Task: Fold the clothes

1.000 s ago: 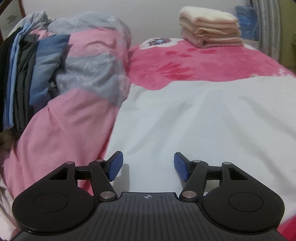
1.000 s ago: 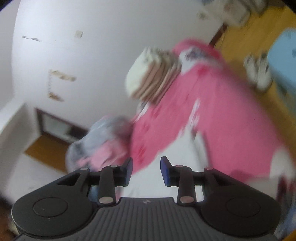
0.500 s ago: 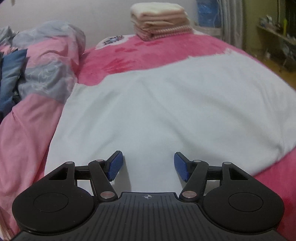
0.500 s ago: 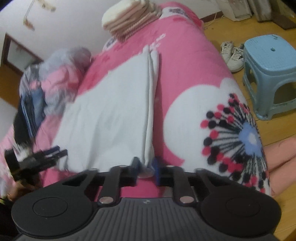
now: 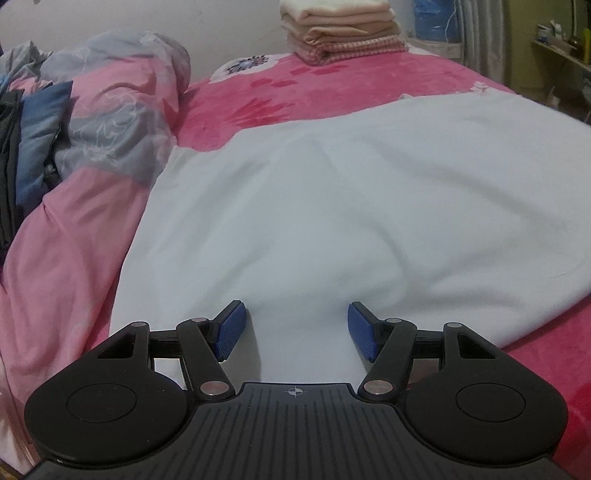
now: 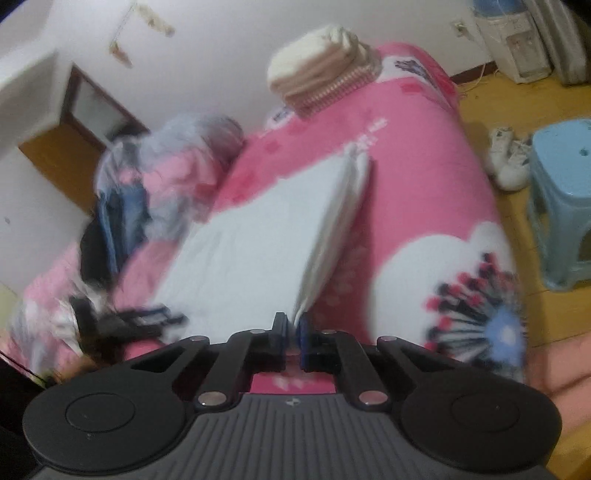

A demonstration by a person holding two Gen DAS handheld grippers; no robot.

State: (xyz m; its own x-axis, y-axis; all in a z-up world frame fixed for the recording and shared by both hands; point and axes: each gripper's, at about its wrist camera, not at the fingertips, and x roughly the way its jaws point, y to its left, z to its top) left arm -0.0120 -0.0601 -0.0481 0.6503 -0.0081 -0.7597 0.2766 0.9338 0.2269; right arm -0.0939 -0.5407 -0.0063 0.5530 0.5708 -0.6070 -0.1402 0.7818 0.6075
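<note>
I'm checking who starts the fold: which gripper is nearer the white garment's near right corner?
Right. The right gripper is shut on that corner of the white garment. The left gripper stands open over the garment's near edge, further left.

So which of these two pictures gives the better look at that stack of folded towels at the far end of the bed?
The left wrist view: the stack of folded towels is sharp and upright there, its separate layers easy to tell, though its top is cropped. The right wrist view shows the whole stack, but tilted and smeared by motion blur.
</note>
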